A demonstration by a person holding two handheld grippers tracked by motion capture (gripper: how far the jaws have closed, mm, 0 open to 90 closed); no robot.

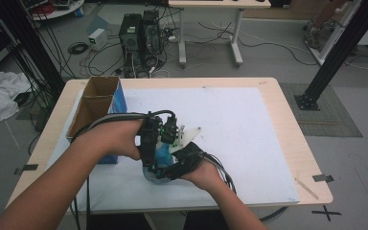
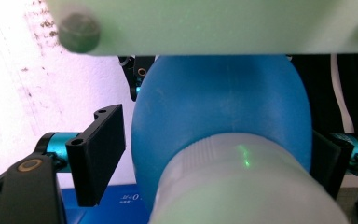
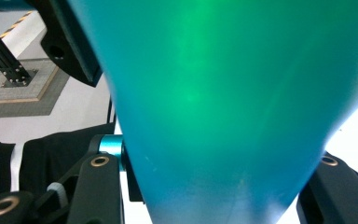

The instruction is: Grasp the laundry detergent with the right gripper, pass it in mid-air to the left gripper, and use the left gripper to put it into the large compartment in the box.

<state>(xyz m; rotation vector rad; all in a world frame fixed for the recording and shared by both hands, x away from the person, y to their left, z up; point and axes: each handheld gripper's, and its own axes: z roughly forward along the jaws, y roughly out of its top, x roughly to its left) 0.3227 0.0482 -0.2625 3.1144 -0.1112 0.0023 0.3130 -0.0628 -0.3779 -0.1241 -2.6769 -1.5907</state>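
A blue bottle with a pale ribbed cap is held just above the white mat, between both hands. My right gripper is shut on the bottle's body, with a black jaw on each side of it in the right gripper view. My left gripper comes in from the left, and its jaws stand on either side of the cap end. The left-hand pad is a clear gap away from the bottle; the right-hand pad is mostly hidden behind the bottle.
An open cardboard box with a blue side stands at the mat's left edge, close to my left forearm. The white mat covers most of the wooden table. The right gripper's pale plate spans the top of the left gripper view.
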